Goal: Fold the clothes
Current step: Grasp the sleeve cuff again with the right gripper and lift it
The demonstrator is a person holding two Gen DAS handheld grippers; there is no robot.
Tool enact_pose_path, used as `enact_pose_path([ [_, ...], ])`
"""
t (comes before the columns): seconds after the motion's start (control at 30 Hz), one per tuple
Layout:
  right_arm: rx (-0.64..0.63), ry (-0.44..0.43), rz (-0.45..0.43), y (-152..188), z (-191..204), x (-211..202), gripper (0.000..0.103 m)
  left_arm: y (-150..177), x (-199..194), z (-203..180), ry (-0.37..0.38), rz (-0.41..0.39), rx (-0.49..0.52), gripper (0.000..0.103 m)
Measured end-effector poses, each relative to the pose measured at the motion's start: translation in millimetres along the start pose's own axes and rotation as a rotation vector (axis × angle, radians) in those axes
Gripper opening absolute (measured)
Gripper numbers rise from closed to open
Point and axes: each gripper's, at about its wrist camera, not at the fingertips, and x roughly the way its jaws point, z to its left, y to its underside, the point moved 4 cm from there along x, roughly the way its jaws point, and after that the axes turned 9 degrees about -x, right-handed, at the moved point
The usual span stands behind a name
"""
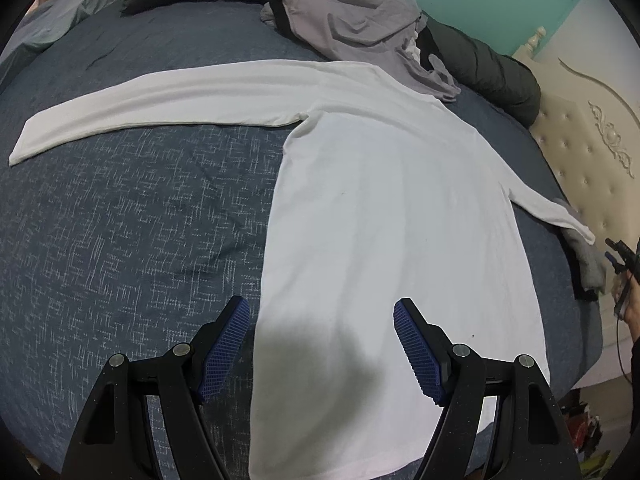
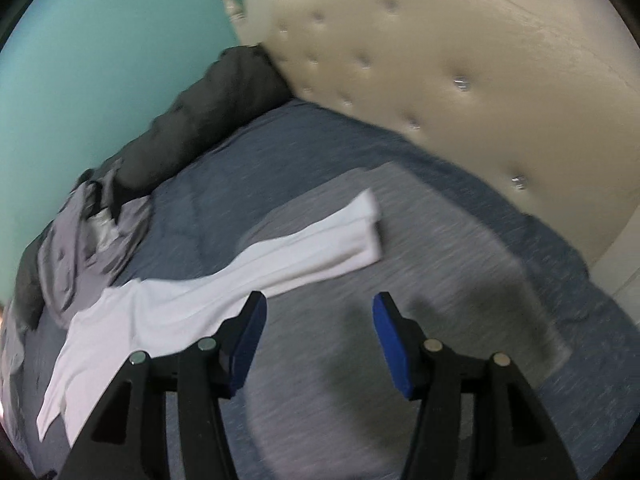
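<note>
A white long-sleeved shirt (image 1: 380,208) lies flat on the blue bed (image 1: 120,220), one sleeve stretched far left, the other reaching right. My left gripper (image 1: 322,344) is open and empty, hovering over the shirt's lower hem. My right gripper (image 2: 318,340) is open and empty above a grey folded garment (image 2: 400,280), just right of the shirt's right sleeve (image 2: 312,240). The right gripper also shows at the right edge of the left wrist view (image 1: 618,258). The right wrist view is motion-blurred.
A pile of lilac and grey clothes (image 1: 352,20) and a dark green jacket (image 1: 488,68) lie along the far side of the bed. A cream tufted headboard (image 2: 460,80) stands to the right. A teal wall (image 2: 100,60) is behind.
</note>
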Motion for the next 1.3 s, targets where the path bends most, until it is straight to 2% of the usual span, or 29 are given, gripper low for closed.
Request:
enact_pose_path([
  [0.3, 0.002, 0.025, 0.029, -23.0, -24.5, 35.8, 0.057, -11.4, 14.7, -20.6, -0.008, 0.011, 0.018, 0.078],
  [0.57, -0.030, 0.033, 0.075, -27.5, -19.8, 73.3, 0.056, -11.9, 32.1, -32.5, -0.018, 0.032, 0.035, 0.078],
  [0.6, -0.034, 0.033, 0.083, -27.6, -19.3, 76.1, 0.052, -11.6, 34.2, -32.7, -0.021, 0.034, 0.036, 0.078],
  [0.63, -0.038, 0.034, 0.090, -27.6, -18.8, 78.7, 0.034, -11.5, 36.3, -32.9, -0.024, 0.036, 0.036, 0.078],
  [0.67, -0.052, 0.049, 0.101, -27.4, -17.6, 80.4, 0.023, -11.7, 37.8, -32.7, -0.026, 0.039, 0.035, 0.078],
  [0.7, -0.067, 0.059, 0.101, -27.4, -16.2, 80.3, 0.020, -12.1, 39.4, -32.5, -0.029, 0.041, 0.036, 0.078],
  [0.73, -0.087, 0.052, 0.099, -27.9, -12.7, 79.5, 0.014, -12.5, 40.9, -32.2, -0.031, 0.043, 0.038, 0.078],
  [0.83, -0.143, 0.036, 0.090, -28.9, -1.2, 75.4, 0.008, -14.3, 43.3, -30.0, -0.030, 0.043, 0.032, 0.078],
  [1.1, -0.207, -0.033, -0.002, -49.5, 40.3, 29.2, 0.007, -14.7, 43.2, -32.8, 0.000, 0.031, 0.026, 0.078],
  [1.3, -0.284, -0.125, -0.083, -77.5, 107.1, -15.9, 0.007, -14.8, 28.6, -41.3, 0.043, 0.004, 0.035, 0.078],
])
